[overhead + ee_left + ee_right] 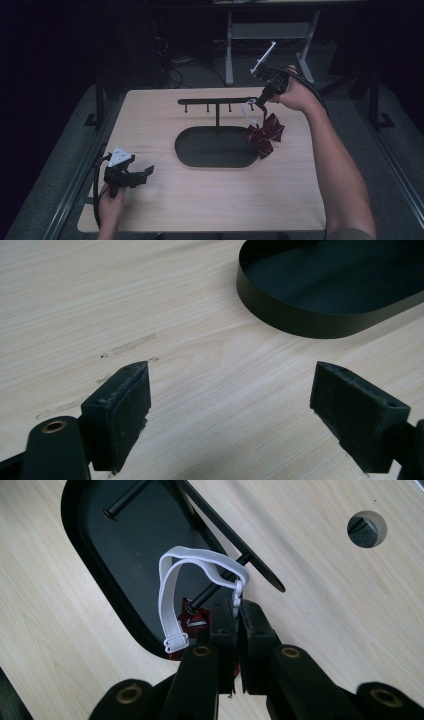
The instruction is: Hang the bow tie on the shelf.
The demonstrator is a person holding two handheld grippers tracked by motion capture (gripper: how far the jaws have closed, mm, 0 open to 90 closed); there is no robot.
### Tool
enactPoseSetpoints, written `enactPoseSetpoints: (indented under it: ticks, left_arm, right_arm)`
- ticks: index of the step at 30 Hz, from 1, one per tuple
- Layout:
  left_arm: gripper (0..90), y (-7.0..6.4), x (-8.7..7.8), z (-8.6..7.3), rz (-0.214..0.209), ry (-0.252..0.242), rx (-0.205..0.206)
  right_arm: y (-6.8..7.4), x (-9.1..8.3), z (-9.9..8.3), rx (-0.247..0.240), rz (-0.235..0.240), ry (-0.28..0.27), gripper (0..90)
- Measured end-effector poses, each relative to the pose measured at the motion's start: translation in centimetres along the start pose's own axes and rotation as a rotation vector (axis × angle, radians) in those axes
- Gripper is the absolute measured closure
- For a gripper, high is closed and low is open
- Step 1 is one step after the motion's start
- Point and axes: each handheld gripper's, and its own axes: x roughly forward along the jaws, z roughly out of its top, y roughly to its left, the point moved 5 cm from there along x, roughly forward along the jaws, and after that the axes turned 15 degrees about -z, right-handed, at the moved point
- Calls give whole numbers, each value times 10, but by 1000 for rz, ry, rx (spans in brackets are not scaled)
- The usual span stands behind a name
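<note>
Our right gripper [260, 100] is clamped on the white elastic strap [172, 580] of the red bow [265, 134], which hangs below it at the right end of the black hook rack [217, 101]. The loop lies just beside the bar's tip, over the tray [200, 155]. Our left gripper [230, 410], jaws spread and empty, rests well apart on the table [200, 200], so we judge the right hand nearer.

High view was dim overall; the wooden surface [200, 195] was the one lit area, room behind nearly black, detail lost in shadows. Picture soft and a bit grainy. Light seemed overhead, shadows under objects weak. Left gripper view was bright and even, wood grain sharp, near claw pads [125, 415] slightly soft. Right gripper view was well lit; white strap [170, 595] crisp, near claw parts blurred, black tray [125, 545] showed a dull sheen.
</note>
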Motion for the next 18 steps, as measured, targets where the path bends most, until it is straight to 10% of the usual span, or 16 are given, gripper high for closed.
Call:
enactPoseSetpoints:
  ticks: [18]
  left_arm:
    - [163, -1, 0, 0, -4, 0, -2]
  right_arm:
    - [1, 6, -5, -3, 16, 1, 832]
